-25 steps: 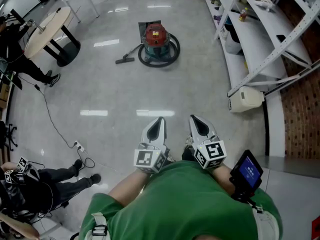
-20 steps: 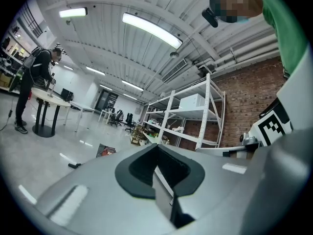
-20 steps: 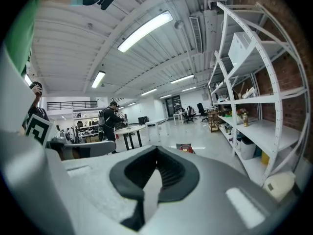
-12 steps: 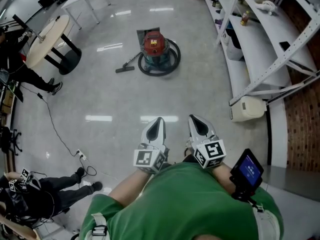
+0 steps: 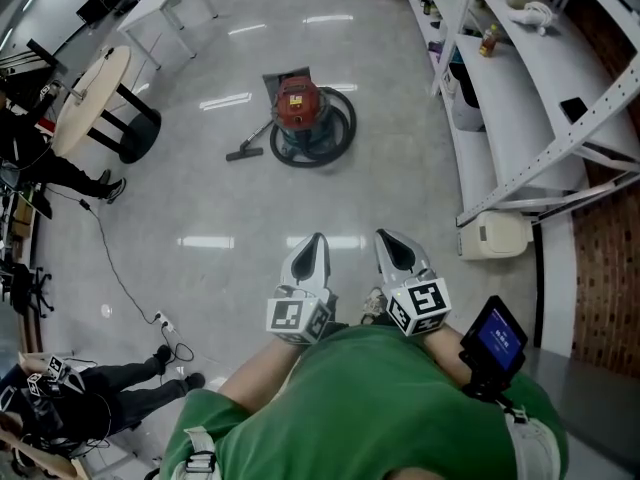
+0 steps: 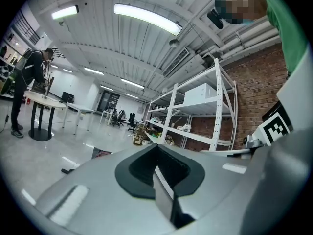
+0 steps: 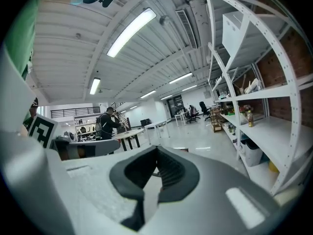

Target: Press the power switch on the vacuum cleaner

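Observation:
A red canister vacuum cleaner (image 5: 297, 105) stands on the grey floor far ahead, ringed by its dark hose (image 5: 341, 128), with the floor nozzle (image 5: 243, 152) lying to its left. Both grippers are held close to my chest, several steps short of it. My left gripper (image 5: 316, 240) and right gripper (image 5: 388, 236) point forward side by side, jaws closed with nothing between them. In the left gripper view only a dark corner of the vacuum (image 6: 100, 153) shows past the shut jaws (image 6: 157, 156). The right gripper view shows shut jaws (image 7: 157, 159) and the room beyond.
White shelving (image 5: 520, 88) runs along the right, with a white box (image 5: 492, 233) at its foot. A round table (image 5: 88, 86) and a person's legs (image 5: 70, 168) are at the left. A cable (image 5: 105, 248) trails to a power strip (image 5: 158, 320). Another person sits at lower left (image 5: 90, 393).
The vacuum cleaner has shifted slightly left in the head view and the table has moved up as my view turns. Both grippers stay in the same place, shut.

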Demonstrator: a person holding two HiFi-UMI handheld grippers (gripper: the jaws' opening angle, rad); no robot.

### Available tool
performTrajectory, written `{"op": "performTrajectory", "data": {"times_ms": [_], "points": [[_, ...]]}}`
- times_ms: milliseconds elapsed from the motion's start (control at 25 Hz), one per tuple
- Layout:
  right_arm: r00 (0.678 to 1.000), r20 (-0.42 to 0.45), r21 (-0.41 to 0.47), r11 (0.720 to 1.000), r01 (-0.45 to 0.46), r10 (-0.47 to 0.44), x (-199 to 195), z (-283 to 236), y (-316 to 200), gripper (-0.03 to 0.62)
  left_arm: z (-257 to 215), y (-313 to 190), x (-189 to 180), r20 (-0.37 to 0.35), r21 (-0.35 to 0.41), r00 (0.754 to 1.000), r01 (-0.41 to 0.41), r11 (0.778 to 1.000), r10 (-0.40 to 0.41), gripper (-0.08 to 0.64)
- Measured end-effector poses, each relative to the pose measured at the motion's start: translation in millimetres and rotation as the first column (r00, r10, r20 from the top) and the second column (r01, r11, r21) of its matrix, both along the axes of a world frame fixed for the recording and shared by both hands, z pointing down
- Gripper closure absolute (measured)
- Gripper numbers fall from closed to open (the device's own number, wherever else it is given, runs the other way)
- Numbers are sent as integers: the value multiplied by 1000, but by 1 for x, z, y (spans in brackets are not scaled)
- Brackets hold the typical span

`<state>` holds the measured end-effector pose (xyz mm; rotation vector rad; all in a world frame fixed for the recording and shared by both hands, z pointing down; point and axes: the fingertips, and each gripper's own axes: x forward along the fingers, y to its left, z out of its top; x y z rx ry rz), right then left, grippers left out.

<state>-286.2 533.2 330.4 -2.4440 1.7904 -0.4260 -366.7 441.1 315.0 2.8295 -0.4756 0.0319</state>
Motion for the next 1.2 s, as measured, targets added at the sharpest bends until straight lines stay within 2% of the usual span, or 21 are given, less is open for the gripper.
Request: {"op": "performTrajectory", "data": {"times_ms": [240,560,720,1200], "points": [[1000,18,-3,1000,0,1,43,6,1,591,2,5,43,19,-1,1000,11,1000,-11,552],[999,35,-2,1000,-12,12,73,4,-12,591,-6,-6,77,45,0,999,1,1000,-1,552],[999,29,-19,1000,-16,16,88,7,-28,592,-1,-19,98,18,9,999,-35,999,35,552],[999,-20,-25,999,-25,25,156,-3,-130,591,-6,-118,171,-15,-13,998,-57,998,57,552]]}}
